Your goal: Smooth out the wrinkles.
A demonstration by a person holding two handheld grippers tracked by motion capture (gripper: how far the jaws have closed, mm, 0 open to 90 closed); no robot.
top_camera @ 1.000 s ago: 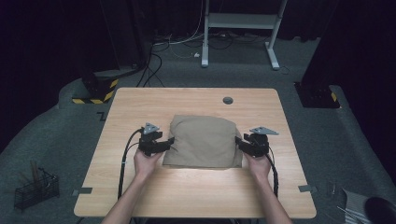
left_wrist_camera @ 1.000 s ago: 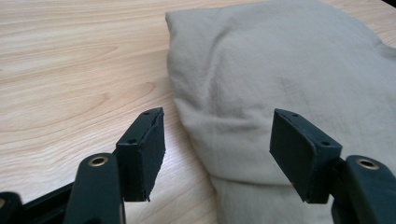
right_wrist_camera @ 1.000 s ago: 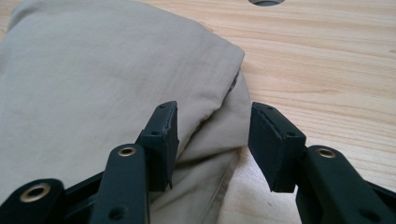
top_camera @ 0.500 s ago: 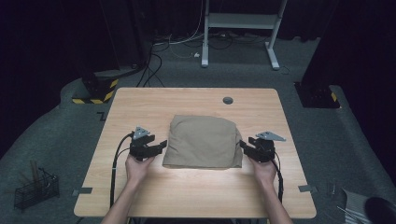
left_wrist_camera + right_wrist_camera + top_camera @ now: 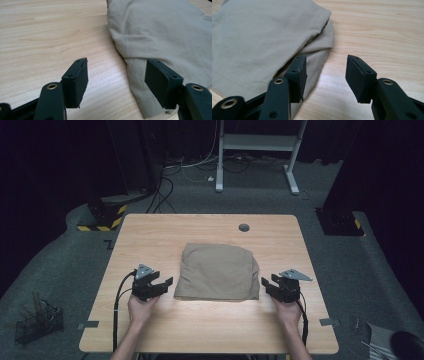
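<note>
A folded tan cloth (image 5: 218,271) lies flat in the middle of the wooden table (image 5: 150,235). My left gripper (image 5: 165,282) sits just off the cloth's near left corner, open, with bare wood between its pads. In the left gripper view the cloth (image 5: 162,35) lies under and beyond the right-hand pad (image 5: 157,80) of the gripper (image 5: 116,82). My right gripper (image 5: 267,285) hovers at the near right corner, open and holding nothing. In the right gripper view the cloth's edge (image 5: 262,37) runs past the left-hand pad (image 5: 298,75) of that gripper (image 5: 325,77).
A round grommet (image 5: 244,227) marks the table's far edge. Cables trail from both grippers toward the near edge. On the floor stand a wire basket (image 5: 37,322) at left, a yellow-black striped base (image 5: 102,215) and a white desk frame (image 5: 260,150) behind.
Both hands have drawn back from the cloth's sides toward the near edge and slightly outward. The cloth lies as before.
</note>
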